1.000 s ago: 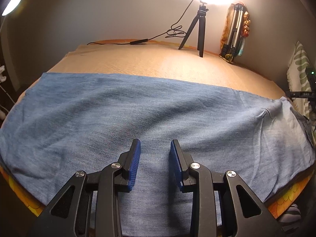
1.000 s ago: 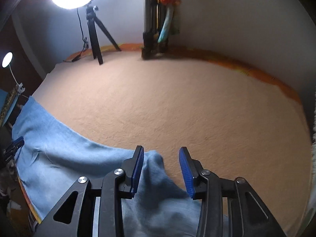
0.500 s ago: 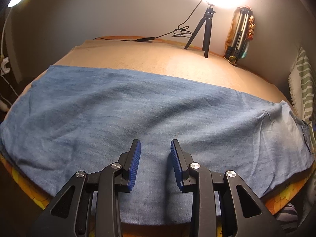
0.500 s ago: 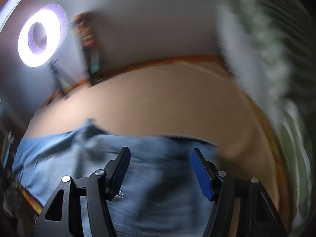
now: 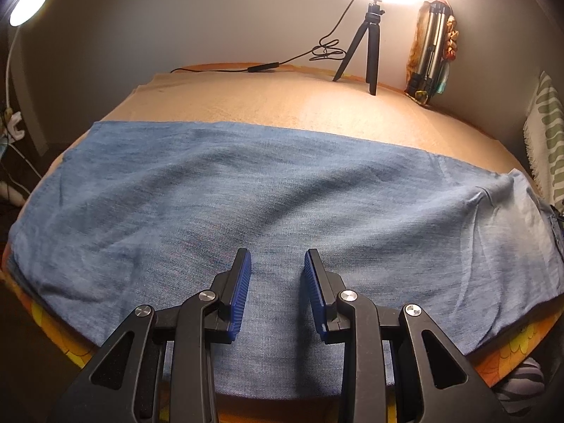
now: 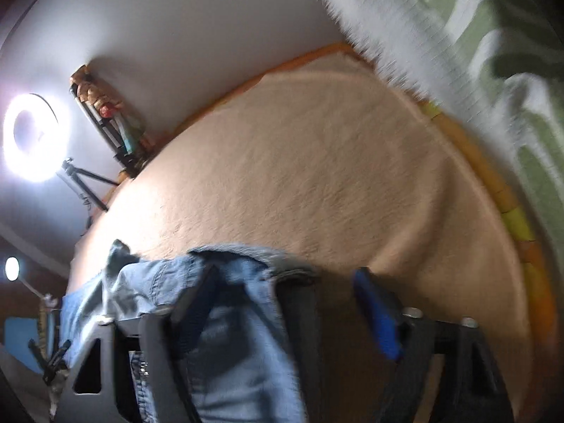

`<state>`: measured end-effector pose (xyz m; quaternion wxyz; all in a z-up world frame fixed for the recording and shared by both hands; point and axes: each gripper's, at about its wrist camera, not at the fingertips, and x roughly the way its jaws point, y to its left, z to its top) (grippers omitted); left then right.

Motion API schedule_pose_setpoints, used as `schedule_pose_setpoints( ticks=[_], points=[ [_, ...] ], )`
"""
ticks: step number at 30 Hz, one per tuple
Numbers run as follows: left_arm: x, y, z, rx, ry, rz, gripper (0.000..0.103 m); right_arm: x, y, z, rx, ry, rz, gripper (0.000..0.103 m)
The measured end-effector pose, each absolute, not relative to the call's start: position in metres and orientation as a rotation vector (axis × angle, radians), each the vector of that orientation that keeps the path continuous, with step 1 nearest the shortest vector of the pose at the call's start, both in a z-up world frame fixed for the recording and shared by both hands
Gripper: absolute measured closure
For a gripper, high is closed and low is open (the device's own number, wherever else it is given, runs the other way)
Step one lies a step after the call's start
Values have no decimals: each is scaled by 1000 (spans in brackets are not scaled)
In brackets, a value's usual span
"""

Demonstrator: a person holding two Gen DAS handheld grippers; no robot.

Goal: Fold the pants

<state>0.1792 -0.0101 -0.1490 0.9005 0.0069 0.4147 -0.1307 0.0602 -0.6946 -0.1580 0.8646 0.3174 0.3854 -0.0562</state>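
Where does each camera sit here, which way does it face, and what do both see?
Left wrist: on the left gripper, looking down across the flat pants to the wall; its own jaws show.
Right wrist: on the right gripper, tilted, blurred, over the pants' bunched end.
Shared: pants, ring light, tan bed cover.

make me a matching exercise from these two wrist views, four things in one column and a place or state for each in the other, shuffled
Things:
1. pants
2. ring light tripod
3. left gripper
4. green-striped towel

Places or states:
A. standing at the far edge by the wall
B. hanging at the right side
C. spread flat across the tan cover
D. jaws apart above the denim, gripping nothing

Pairs: 1-C, 2-A, 3-D, 4-B
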Motion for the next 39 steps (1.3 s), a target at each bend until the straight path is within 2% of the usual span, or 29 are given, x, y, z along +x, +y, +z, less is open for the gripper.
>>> schedule_pose_setpoints(
  ticks=[1, 3, 5, 8, 11, 12, 14, 15, 20, 25, 30, 39],
  points=[
    [179, -11, -149, 17, 858, -268, 74, 60, -691, -158, 680, 806, -99, 70],
    [180, -11, -149, 20, 859, -267, 73, 57, -678, -151, 685, 805, -80, 87],
    [180, -12, -150, 22, 860, -266, 73, 50, -663, -130, 602, 787, -109, 92],
    [181, -13, -150, 33, 860, -268, 73, 36, -660, -100, 489, 789, -214, 94],
    [181, -13, -150, 35, 860, -271, 73, 47, -652, -102, 375, 870, -276, 93],
    [181, -12, -150, 34, 863, -270, 73, 50, -649, -105, 356, 894, -281, 89],
    [180, -11, -148, 40, 868, -263, 73, 57, -639, -105, 283, 925, -350, 61],
    [178, -10, -146, 43, 865, -262, 73, 56, -635, -101, 253, 918, -365, 58],
    [158, -3, -132, 23, 837, -285, 73, 35, -588, -71, 128, 838, -289, 56],
    [133, -15, -116, 43, 810, -358, 73, 13, -490, -59, 5, 803, 29, 54],
    [115, -24, -104, 62, 792, -403, 73, 4, -399, -76, -117, 848, 299, 54],
    [93, 8, -90, 45, 774, -333, 73, 22, -335, -130, -273, 949, 461, 54]
  ],
)
